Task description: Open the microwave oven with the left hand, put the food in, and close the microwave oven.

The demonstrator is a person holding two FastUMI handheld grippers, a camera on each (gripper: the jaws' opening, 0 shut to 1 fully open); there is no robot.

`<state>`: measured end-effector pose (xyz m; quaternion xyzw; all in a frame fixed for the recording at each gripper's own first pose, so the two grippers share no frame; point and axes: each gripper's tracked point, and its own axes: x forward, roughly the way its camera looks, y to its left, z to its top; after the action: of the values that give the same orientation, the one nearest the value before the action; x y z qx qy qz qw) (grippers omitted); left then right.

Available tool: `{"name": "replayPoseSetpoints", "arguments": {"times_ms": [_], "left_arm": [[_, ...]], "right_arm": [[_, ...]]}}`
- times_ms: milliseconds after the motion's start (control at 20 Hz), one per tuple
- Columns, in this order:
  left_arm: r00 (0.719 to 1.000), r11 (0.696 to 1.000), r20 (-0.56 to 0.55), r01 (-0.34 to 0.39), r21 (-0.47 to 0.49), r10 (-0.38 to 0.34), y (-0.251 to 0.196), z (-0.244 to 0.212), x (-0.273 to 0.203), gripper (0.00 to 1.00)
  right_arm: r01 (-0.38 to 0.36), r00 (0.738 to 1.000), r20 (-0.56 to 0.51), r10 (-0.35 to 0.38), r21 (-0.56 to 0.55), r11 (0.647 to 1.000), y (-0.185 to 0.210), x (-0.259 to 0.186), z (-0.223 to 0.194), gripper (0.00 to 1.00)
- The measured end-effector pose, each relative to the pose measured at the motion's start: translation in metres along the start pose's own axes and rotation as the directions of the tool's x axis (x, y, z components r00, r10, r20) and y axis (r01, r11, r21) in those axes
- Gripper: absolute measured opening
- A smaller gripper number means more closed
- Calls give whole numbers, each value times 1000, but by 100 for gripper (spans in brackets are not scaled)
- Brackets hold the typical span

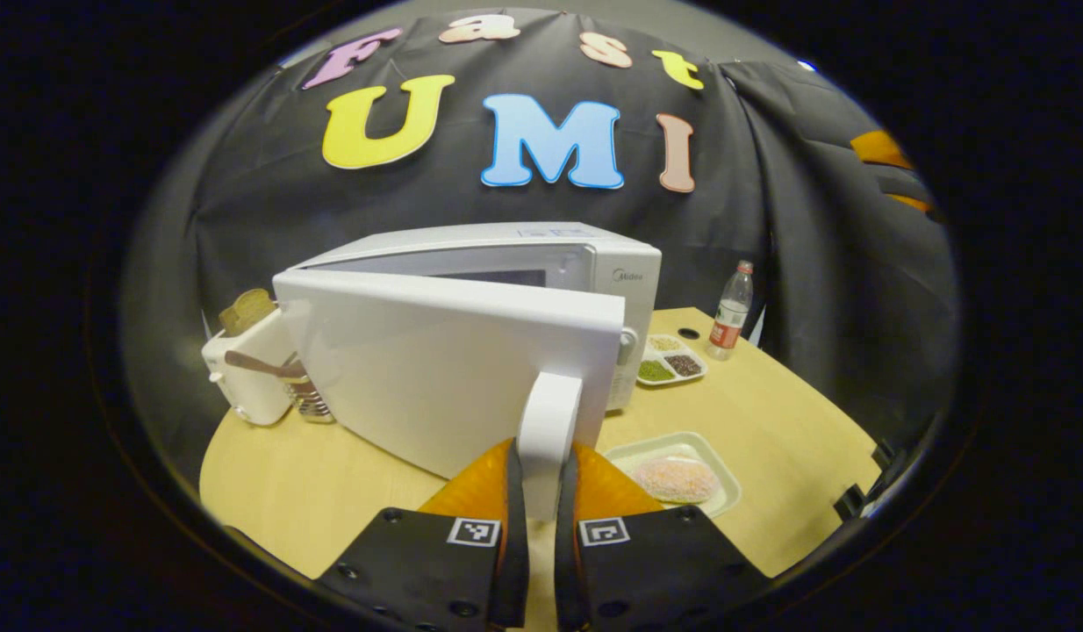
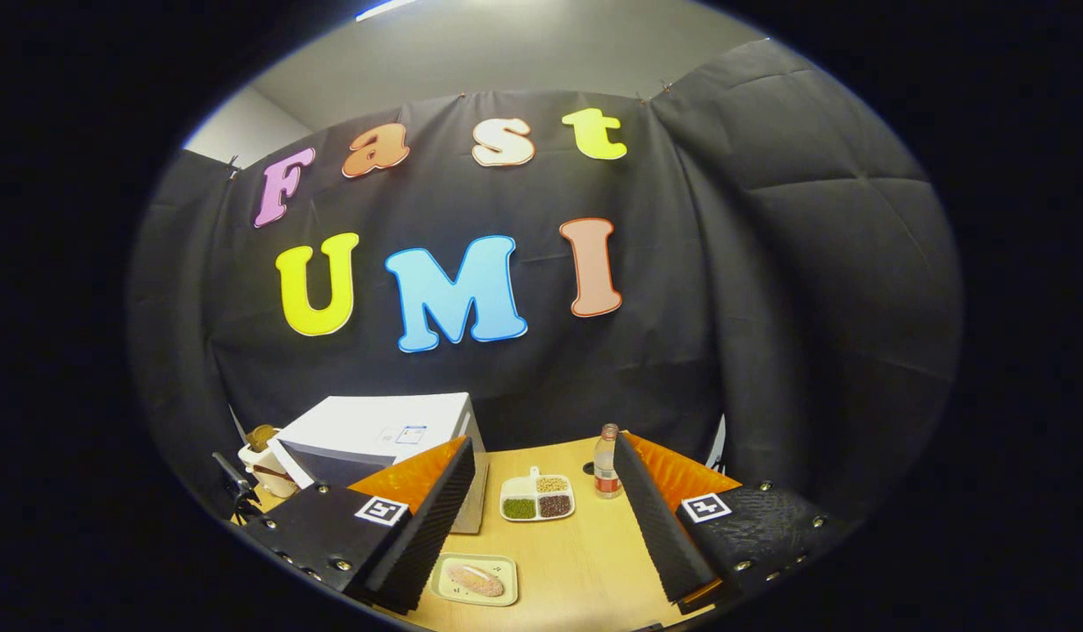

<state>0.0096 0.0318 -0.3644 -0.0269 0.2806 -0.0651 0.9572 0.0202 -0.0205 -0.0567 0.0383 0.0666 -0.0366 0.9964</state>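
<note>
The white microwave (image 1: 541,250) stands on the wooden table with its door (image 1: 436,369) swung partly open toward me. My left gripper (image 1: 541,456) is shut on the door's upright white handle (image 1: 550,412), one finger on each side. The food, a pinkish bun (image 1: 677,478), lies on a pale tray (image 1: 726,500) on the table just right of the handle. In the right gripper view the microwave (image 2: 375,430) is at the left and the bun (image 2: 476,579) on its tray lies low between the fingers. My right gripper (image 2: 541,452) hangs open above the table, holding nothing.
A toaster (image 1: 247,377) with a bread slice stands left of the microwave, with a metal utensil (image 1: 306,397) beside it. A divided dish of grains (image 1: 670,358) (image 2: 537,498) and a water bottle (image 1: 732,316) (image 2: 606,470) sit right of the microwave. The table's edge (image 1: 822,535) curves at right.
</note>
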Motion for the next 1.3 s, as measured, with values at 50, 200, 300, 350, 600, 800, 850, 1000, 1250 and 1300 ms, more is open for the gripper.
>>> {"name": "replayPoseSetpoints", "arguments": {"times_ms": [50, 200, 300, 350, 600, 800, 850, 1000, 1250, 1300], "left_arm": [[1000, 1000, -4, -9, 1, 9, 5, -4, -10, 19], [999, 999, -12, -44, -14, 44, 22, -16, -32, 19], [998, 998, -16, -64, -16, 64, 31, -21, -44, 19], [997, 997, -17, -69, -14, 69, 35, -24, -48, 19], [994, 995, -29, -103, -14, 102, 66, -39, -77, 19], [989, 989, -35, -147, -35, 146, 98, -52, -103, 21], [987, 987, -35, -157, -40, 156, 105, -56, -108, 18], [983, 982, -34, -181, -51, 180, 128, -63, -123, 18], [979, 978, -36, -204, -49, 202, 176, -76, -144, 18], [978, 977, -37, -206, -54, 204, 186, -78, -148, 18]], "right_arm": [[-18, 1000, -11, 18, 2, 1000, 7, 2, -4, 97], [-65, 998, -26, 65, -4, 998, 27, 6, -7, 97], [-97, 995, -33, 96, -16, 995, 41, 8, -11, 97], [-112, 993, -38, 111, -21, 994, 48, 10, -14, 97], [-183, 981, -72, 180, -35, 983, 81, 14, -28, 97], [-220, 973, -86, 216, -45, 974, 106, 19, -35, 98], [-228, 970, -91, 223, -46, 973, 112, 19, -39, 97], [-251, 964, -106, 245, -48, 967, 134, 18, -46, 98], [-275, 957, -119, 266, -68, 959, 166, 15, -56, 98], [-280, 955, -122, 270, -72, 957, 173, 15, -58, 98]]}}
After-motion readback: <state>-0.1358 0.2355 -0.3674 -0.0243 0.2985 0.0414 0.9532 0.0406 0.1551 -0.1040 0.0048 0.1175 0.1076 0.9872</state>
